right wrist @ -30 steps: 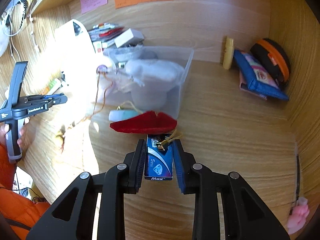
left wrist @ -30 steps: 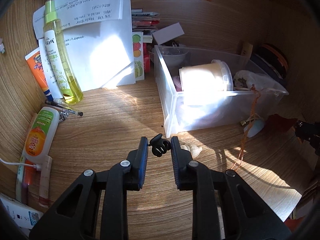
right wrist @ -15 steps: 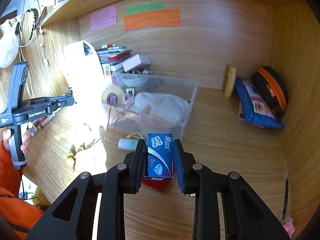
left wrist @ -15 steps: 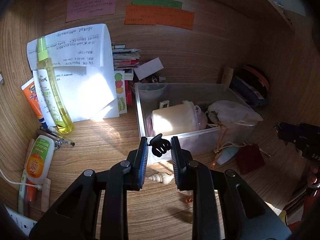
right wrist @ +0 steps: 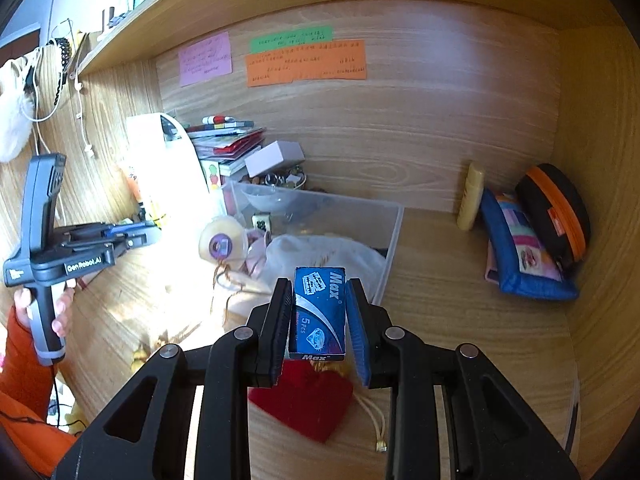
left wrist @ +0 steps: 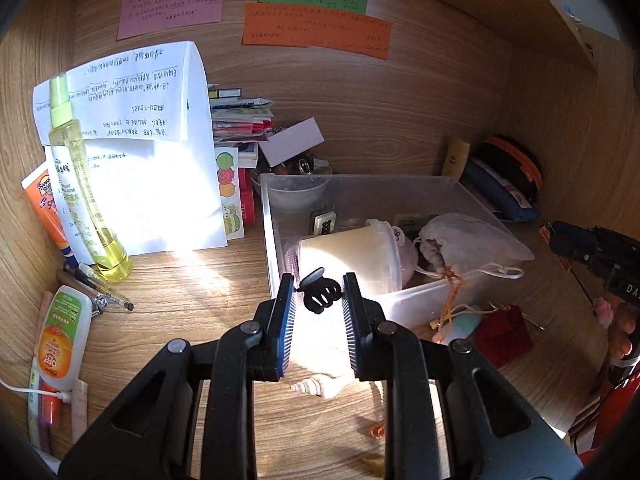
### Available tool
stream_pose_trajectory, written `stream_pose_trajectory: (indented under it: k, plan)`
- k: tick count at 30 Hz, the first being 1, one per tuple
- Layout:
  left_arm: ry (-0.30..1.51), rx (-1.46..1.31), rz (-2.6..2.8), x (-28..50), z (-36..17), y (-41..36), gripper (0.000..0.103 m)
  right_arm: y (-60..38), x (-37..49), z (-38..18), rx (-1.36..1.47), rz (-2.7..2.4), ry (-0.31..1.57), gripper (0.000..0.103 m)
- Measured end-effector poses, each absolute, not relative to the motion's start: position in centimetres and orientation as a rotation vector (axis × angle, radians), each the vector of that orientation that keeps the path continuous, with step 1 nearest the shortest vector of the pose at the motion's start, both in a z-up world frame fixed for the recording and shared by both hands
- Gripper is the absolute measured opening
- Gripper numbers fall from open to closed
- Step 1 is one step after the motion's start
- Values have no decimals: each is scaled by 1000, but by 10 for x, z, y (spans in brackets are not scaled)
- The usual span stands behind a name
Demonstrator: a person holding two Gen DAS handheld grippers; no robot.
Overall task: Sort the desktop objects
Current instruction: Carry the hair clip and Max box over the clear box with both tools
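My left gripper (left wrist: 319, 298) is pinched onto a small black claw hair clip (left wrist: 319, 294), and it hangs just above the near wall of the clear plastic bin (left wrist: 416, 304), at the bin's front left corner. My right gripper (right wrist: 319, 314) is clamped on the flat sides of a blue box (right wrist: 319, 313) and floats near the bin's (right wrist: 394, 240) front right corner, over the red pouch (right wrist: 308, 406) that lies on the desk in front of it. I judge the step in hand to be dropping both pieces into the bin, so I want each one carried past the rim before I let go: the clip is tiny and springy and could bounce off the lidded tub (left wrist: 352, 258) lying on its side just inside, so I'd aim for the bare gap toward the bin's back left, near the little bowl (left wrist: 298, 192). The box is rigid and should go in flat beside the white drawstring bag (right wrist: 324, 254), clear of its cords. As for writing, the box reads "Max" and "5 PCS"; the bottle (left wrist: 56, 338) lying well to the left of the bin says "OFF", the orange tube (left wrist: 42, 204) farther left shows "BANANA", and the left tool's body (right wrist: 64, 258) reads "GenRobot.AI". The sticky notes (left wrist: 316, 28) on the wall behind the bin carry handwriting too small for me to read.
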State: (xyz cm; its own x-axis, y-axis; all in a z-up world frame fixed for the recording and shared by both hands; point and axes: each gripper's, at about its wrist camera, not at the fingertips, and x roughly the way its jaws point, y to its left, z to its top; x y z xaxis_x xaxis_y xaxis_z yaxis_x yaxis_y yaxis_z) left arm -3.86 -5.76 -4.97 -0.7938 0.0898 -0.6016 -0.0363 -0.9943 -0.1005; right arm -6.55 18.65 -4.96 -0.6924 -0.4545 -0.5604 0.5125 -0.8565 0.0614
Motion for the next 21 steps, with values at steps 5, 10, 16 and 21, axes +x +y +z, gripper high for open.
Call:
stream_pose_trajectory:
  k: [5,10,16,21]
  plan:
    - [-138,-991,2898,-47,-54,-60,22,178,-83,-50,788,-2476,135,25]
    - [-130,-998,2876,-53,-59,-59,22,166,-103,-57,820,-2454,134,25]
    - [-127,-994,2861,-57,-63,-58,22,154,-121,-68,864,-2432,137,25]
    - [-81,-971,2878,-56,-65,-54,24,143,-126,-80,894,-2430,171,26]
